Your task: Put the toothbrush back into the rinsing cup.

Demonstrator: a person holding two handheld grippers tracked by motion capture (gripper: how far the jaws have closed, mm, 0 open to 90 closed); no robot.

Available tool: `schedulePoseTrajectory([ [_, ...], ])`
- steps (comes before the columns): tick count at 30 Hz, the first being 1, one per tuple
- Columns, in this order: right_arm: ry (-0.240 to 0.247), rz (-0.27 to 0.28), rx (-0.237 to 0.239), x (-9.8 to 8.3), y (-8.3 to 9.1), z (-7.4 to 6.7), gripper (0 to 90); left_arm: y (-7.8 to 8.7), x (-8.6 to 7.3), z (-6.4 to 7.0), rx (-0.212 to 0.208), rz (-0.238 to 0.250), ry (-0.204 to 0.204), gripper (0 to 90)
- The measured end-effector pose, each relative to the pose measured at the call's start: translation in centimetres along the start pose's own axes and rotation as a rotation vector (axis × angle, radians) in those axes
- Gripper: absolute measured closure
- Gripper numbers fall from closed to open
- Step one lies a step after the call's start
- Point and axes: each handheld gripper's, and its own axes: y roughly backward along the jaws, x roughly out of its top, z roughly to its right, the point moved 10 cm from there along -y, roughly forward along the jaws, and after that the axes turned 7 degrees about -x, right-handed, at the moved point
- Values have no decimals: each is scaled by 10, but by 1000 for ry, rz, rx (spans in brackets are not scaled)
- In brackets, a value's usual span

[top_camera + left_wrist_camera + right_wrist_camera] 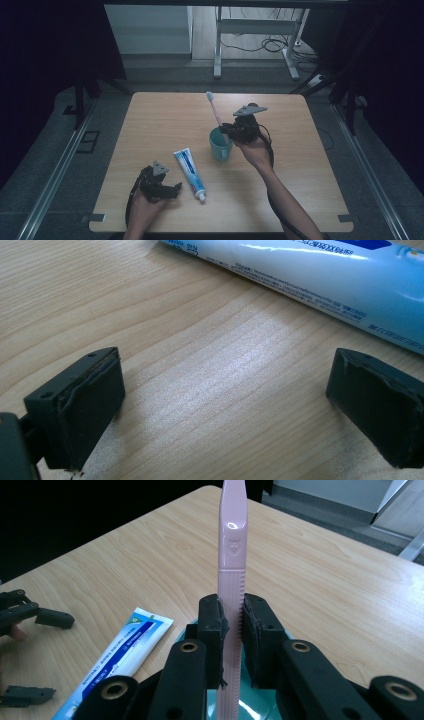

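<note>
My right gripper (229, 131) (233, 630) is shut on the handle of a pink toothbrush (215, 111) (231, 545). The brush stands almost upright with its white head up, its lower end over the mouth of a teal cup (220, 146) (252, 702). A blue and white toothpaste tube (190, 174) (320, 275) (119, 661) lies flat on the table left of the cup. My left gripper (173, 190) (225, 405) rests low on the wood just left of the tube, open, with bare table between its jaws.
The light wooden table (165, 120) stands between metal floor rails. Beyond its far edge is a white desk frame (257, 27) with cables (272, 45) on the floor. Dark curtains close in both sides.
</note>
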Motion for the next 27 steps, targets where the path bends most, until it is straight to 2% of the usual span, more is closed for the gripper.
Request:
schedulePoseTrajectory([
  [11, -21, -32, -2, -16, -17, 4, 790, 0, 0, 0, -1, 0, 0, 23],
  [27, -32, -119, -14, -38, -38, 6, 788, 0, 0, 0, 0, 0, 0, 23],
])
